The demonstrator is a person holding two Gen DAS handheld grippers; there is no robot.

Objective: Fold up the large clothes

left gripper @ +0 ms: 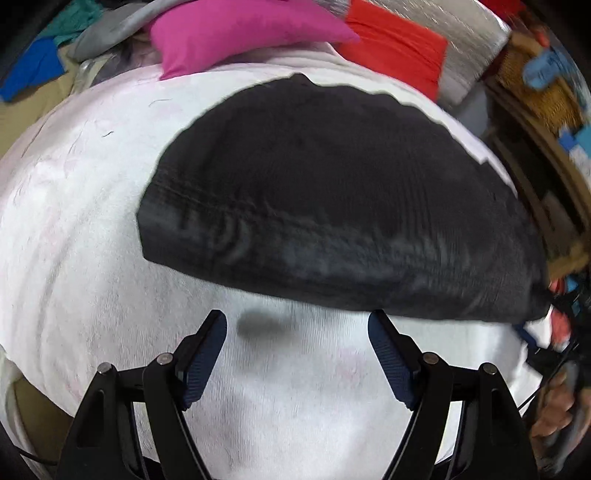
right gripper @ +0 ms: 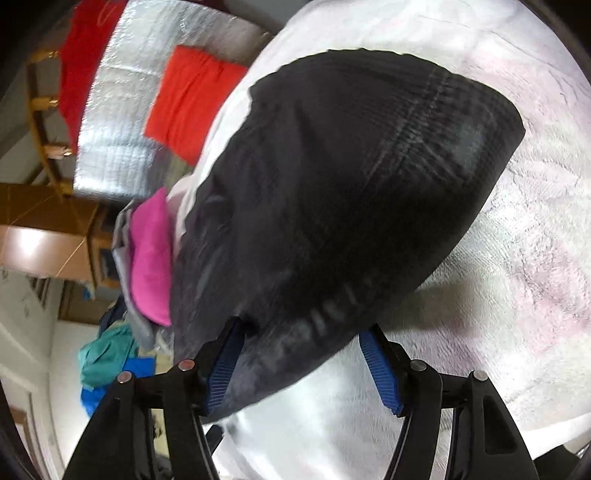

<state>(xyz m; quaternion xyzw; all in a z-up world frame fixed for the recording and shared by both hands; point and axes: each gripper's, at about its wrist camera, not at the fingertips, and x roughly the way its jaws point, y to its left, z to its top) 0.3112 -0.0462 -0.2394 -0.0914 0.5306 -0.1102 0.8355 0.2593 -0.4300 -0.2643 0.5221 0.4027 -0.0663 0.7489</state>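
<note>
A black folded garment lies on a white towel-covered surface. My left gripper is open and empty, just in front of the garment's near edge, above the white cloth. In the right wrist view the same black garment fills the middle. My right gripper is open, its jaws on either side of the garment's near corner, the cloth between the pads and not pinched.
A pink cushion and a red cloth lie at the far edge, with a silver quilted sheet behind. A teal and blue clothes pile lies on the floor. Wooden furniture stands at the side.
</note>
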